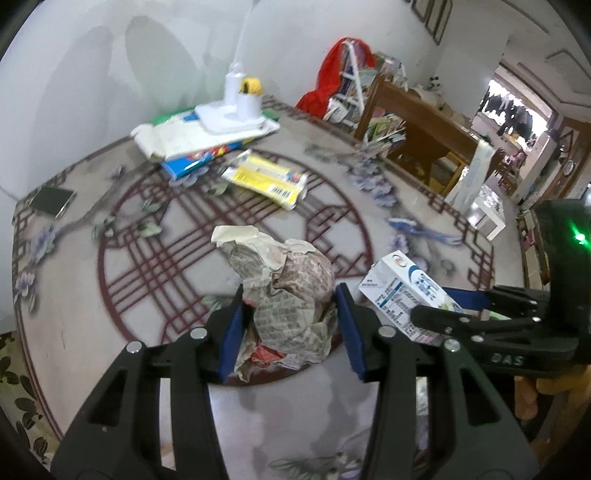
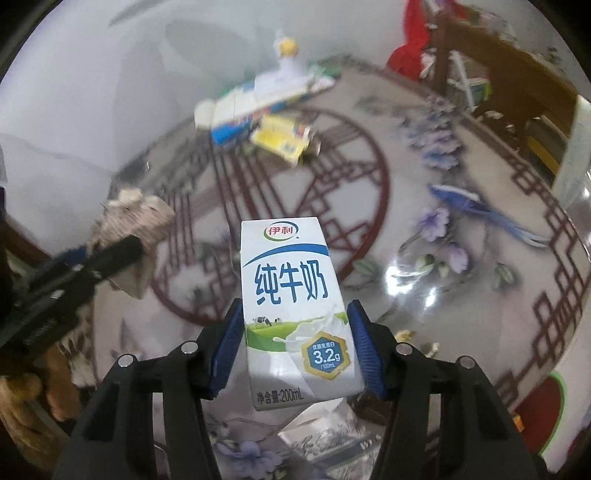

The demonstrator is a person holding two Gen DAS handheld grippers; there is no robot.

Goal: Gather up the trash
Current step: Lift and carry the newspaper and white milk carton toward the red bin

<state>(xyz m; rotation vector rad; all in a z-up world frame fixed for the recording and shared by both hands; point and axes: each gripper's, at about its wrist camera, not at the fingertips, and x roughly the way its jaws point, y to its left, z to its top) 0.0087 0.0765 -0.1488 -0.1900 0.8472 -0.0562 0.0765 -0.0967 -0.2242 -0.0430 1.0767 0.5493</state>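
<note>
Left hand-held gripper (image 1: 290, 325) clamps crumpled newspaper wad (image 1: 284, 291) btwn pads; right hand-held gripper (image 2: 295, 343) clamps milk carton (image 2: 295, 302).

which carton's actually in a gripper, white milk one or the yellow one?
The white milk carton, clamped upright between the right hand-held gripper pads. The yellow carton lies flat on the table farther back, untouched.

A lived-in home room. A round table (image 1: 74, 332) with a printed cover of red lattice and purple flowers stands against a white wall. Beyond its far edge are a wooden desk (image 1: 417, 122) crammed with books, framed pictures (image 1: 432, 18) on the wall, and a doorway (image 1: 517, 107) into another room.
</note>
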